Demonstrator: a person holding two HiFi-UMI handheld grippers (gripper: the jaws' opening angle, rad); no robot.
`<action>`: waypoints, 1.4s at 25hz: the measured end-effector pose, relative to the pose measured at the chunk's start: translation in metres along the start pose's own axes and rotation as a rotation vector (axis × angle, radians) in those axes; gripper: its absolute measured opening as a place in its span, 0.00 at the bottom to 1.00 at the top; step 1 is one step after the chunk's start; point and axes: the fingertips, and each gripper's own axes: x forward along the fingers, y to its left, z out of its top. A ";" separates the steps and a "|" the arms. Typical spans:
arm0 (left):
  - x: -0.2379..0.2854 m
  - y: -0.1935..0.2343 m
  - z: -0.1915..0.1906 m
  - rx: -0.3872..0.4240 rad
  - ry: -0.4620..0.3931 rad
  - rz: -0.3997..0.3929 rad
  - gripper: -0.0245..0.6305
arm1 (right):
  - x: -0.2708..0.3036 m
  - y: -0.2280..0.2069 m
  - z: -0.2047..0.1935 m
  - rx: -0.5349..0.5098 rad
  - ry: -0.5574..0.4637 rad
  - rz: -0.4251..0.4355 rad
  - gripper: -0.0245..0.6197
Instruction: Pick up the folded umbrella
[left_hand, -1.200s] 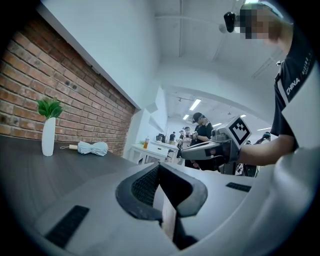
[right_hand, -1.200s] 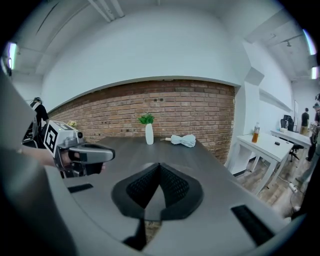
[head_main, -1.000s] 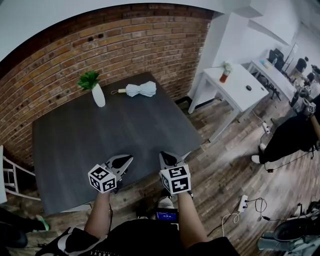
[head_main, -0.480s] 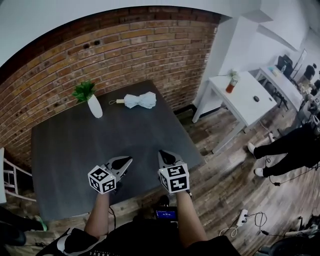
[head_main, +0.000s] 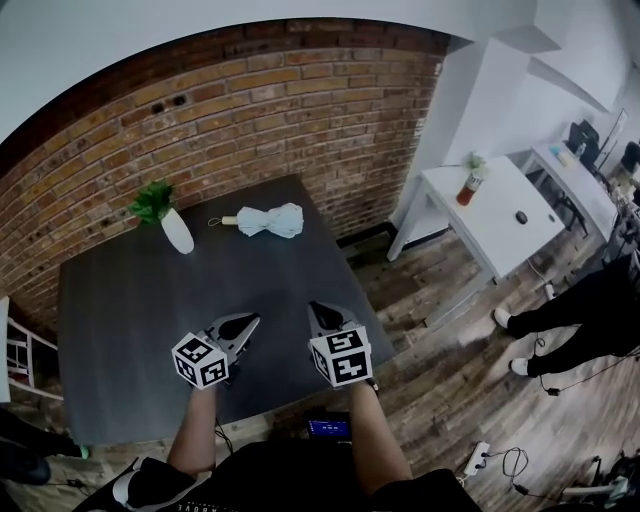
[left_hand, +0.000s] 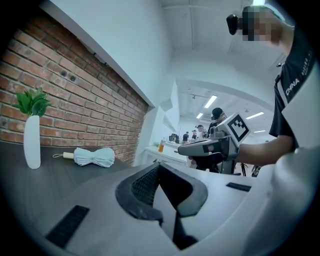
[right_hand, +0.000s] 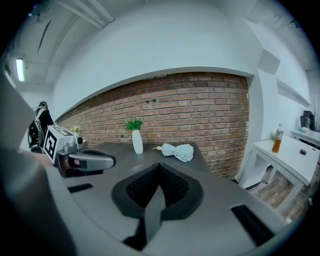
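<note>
The folded pale-blue umbrella lies on its side at the far end of the dark grey table, close to the brick wall, its handle pointing left. It also shows ahead in the left gripper view and in the right gripper view. My left gripper and right gripper hang side by side over the near part of the table, well short of the umbrella. Both are shut with nothing in them; their jaw tips meet in the gripper views.
A white vase with a green plant stands just left of the umbrella. To the right, across wooden floor, is a white side table carrying a bottle. A person's legs are at the far right. A white chair is at the left.
Both grippers have moved forward from the table's near edge to over its surface, still side by side and shut. The umbrella and vase have not moved on the table.
</note>
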 end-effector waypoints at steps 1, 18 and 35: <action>0.006 0.001 0.002 -0.001 -0.002 0.008 0.04 | 0.001 -0.006 0.001 -0.004 -0.001 0.006 0.05; 0.039 0.014 0.016 0.020 0.022 0.003 0.04 | 0.029 -0.025 0.015 0.038 -0.010 0.067 0.05; 0.039 0.025 0.008 0.038 0.077 -0.019 0.04 | 0.049 -0.008 0.029 0.059 -0.031 0.104 0.05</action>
